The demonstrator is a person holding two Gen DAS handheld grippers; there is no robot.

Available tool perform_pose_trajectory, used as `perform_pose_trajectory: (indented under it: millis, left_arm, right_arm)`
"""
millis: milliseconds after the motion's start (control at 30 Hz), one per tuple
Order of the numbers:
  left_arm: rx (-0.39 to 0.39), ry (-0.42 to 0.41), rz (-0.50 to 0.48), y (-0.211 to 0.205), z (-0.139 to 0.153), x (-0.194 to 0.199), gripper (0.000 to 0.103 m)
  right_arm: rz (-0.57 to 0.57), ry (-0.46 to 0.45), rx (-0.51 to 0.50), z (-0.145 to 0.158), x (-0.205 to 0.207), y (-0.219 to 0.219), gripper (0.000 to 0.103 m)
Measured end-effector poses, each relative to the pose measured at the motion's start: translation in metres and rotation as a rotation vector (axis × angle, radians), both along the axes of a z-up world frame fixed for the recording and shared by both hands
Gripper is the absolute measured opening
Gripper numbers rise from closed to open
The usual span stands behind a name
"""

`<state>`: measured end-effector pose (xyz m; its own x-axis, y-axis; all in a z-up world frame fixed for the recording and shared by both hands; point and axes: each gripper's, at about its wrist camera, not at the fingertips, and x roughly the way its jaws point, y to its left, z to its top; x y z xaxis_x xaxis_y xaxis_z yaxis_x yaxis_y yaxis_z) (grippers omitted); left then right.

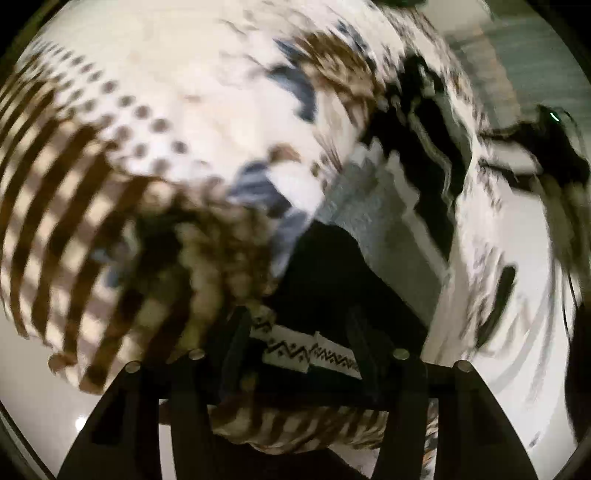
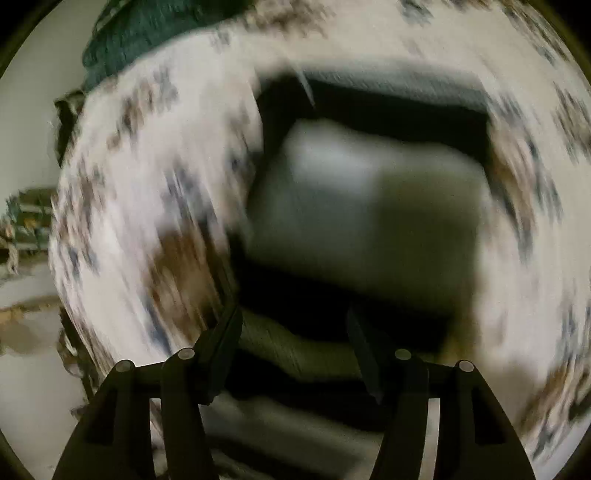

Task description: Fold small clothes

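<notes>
A small white garment (image 1: pixel 155 122) with brown stripes, brown dots and blue patches fills the left wrist view, blurred by motion. My left gripper (image 1: pixel 301 354) has its fingers apart with cloth and a white patterned tag (image 1: pixel 314 354) bunched between them. In the right wrist view the same white patterned cloth (image 2: pixel 140 206) wraps around the frame, blurred. My right gripper (image 2: pixel 295 343) has its fingers apart, with pale cloth (image 2: pixel 280 343) lying between them. Whether either gripper grips the cloth is unclear.
A white table surface (image 1: pixel 509 236) shows at the right of the left wrist view. A dark green fabric (image 2: pixel 147 33) lies at the top left of the right wrist view. A grey blurred box shape (image 2: pixel 369 206) sits in the middle there.
</notes>
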<state>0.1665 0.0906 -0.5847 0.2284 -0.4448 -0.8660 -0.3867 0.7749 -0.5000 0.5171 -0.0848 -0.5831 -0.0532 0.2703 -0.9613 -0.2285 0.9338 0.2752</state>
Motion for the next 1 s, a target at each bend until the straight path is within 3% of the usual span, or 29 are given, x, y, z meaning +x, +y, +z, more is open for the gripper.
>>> perform_pose_trajectory:
  millis: [33,67,100,200,300,333,367,400,433,500,567,733,867,1000]
  left_arm:
    - [0.015,0.004,-0.019,-0.006,-0.002,0.002,0.048]
    - [0.037,0.002,-0.027,-0.012,-0.003,0.003,0.036]
    - [0.056,0.005,-0.029,-0.016,-0.005,0.001,0.005]
    - [0.059,0.028,-0.019,-0.020,-0.007,-0.003,0.003]
    - [0.074,0.064,-0.029,-0.015,-0.005,-0.005,0.008]
    - [0.085,0.088,-0.029,-0.013,0.000,-0.004,0.008]
    - [0.094,0.113,-0.026,-0.010,0.006,-0.002,0.014]
    - [0.115,0.128,-0.024,-0.006,0.016,0.001,0.026]
    - [0.123,0.112,-0.024,-0.005,0.028,0.004,0.032]
    - [0.131,0.049,-0.017,-0.002,0.057,0.018,0.061]
    - [0.134,-0.020,-0.008,-0.001,0.080,0.044,0.062]
    - [0.094,-0.163,-0.001,-0.005,0.094,0.165,0.062]
    - [0.063,-0.253,-0.048,-0.024,0.081,0.290,0.062]
    - [0.043,-0.228,-0.169,-0.052,0.045,0.406,0.062]
  right_arm:
    - [-0.005,0.025,-0.014,-0.010,-0.029,-0.014,0.061]
    - [-0.029,0.071,-0.027,-0.026,-0.067,-0.033,0.061]
    - [-0.049,0.114,-0.026,-0.038,-0.092,-0.045,0.061]
    - [-0.127,0.281,0.022,-0.088,-0.176,-0.079,0.060]
    - [-0.161,0.374,0.054,-0.126,-0.241,-0.097,0.043]
    - [-0.163,0.393,0.052,-0.136,-0.255,-0.101,0.043]
    - [-0.178,0.398,0.063,-0.140,-0.260,-0.105,0.043]
    - [-0.209,0.401,0.089,-0.139,-0.262,-0.113,0.043]
    - [-0.241,0.397,0.119,-0.135,-0.260,-0.121,0.044]
    - [-0.280,0.353,0.155,-0.122,-0.247,-0.136,0.047]
    - [-0.305,0.291,0.178,-0.106,-0.224,-0.150,0.057]
    - [-0.390,0.155,0.207,-0.075,-0.136,-0.187,0.058]
    - [-0.453,0.018,0.204,-0.053,-0.043,-0.206,0.058]
    - [-0.496,-0.063,0.194,-0.043,0.058,-0.226,0.058]
